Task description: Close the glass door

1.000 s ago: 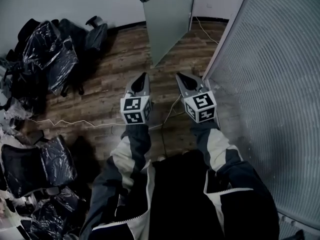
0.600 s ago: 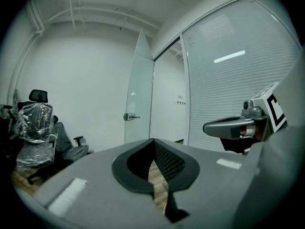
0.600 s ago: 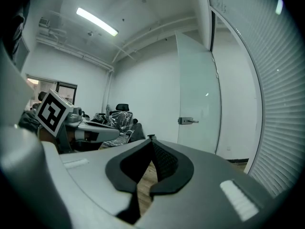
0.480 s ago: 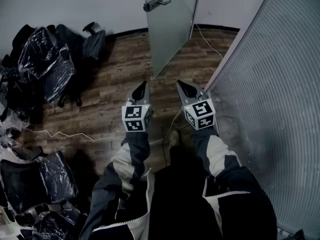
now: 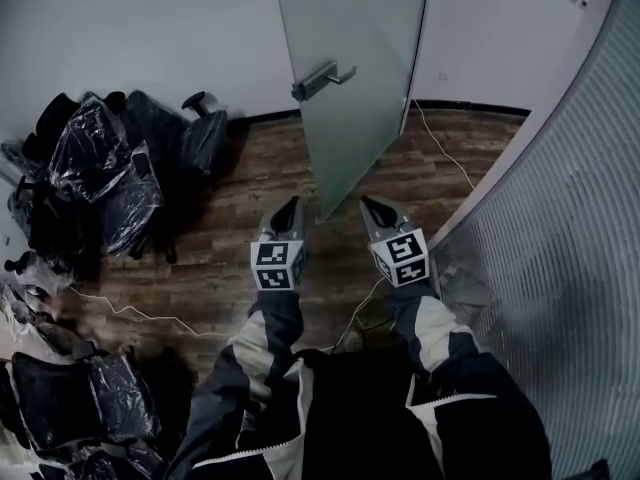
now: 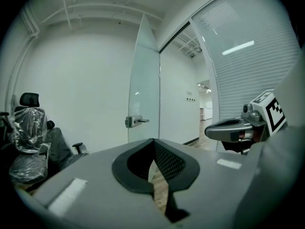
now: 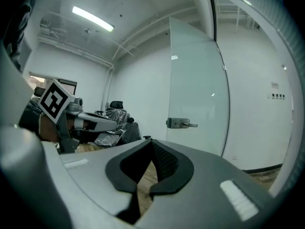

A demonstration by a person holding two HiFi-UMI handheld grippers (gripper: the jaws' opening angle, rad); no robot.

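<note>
My left gripper (image 5: 291, 206) and my right gripper (image 5: 369, 206) sit side by side at the centre of the frame. Both aim up the picture, and each has its fingers (image 5: 284, 220) drawn together into a narrow tip. Above them, at upper centre, stands the tall frosted pale-green glass door (image 5: 350, 128), swung open. Its lower corner shows between the two tips. Its silver metal lever handle (image 5: 325, 76) juts out partway up the door. Under my arms lies the brown wooden plank floor (image 5: 240, 158). Along the left edge are black office chairs wrapped in clear plastic (image 5: 95, 168). A thin white cable (image 5: 140, 316) trails over the floor at lower left. A grey ribbed curved wall (image 5: 570, 268) fills the right side.
</note>
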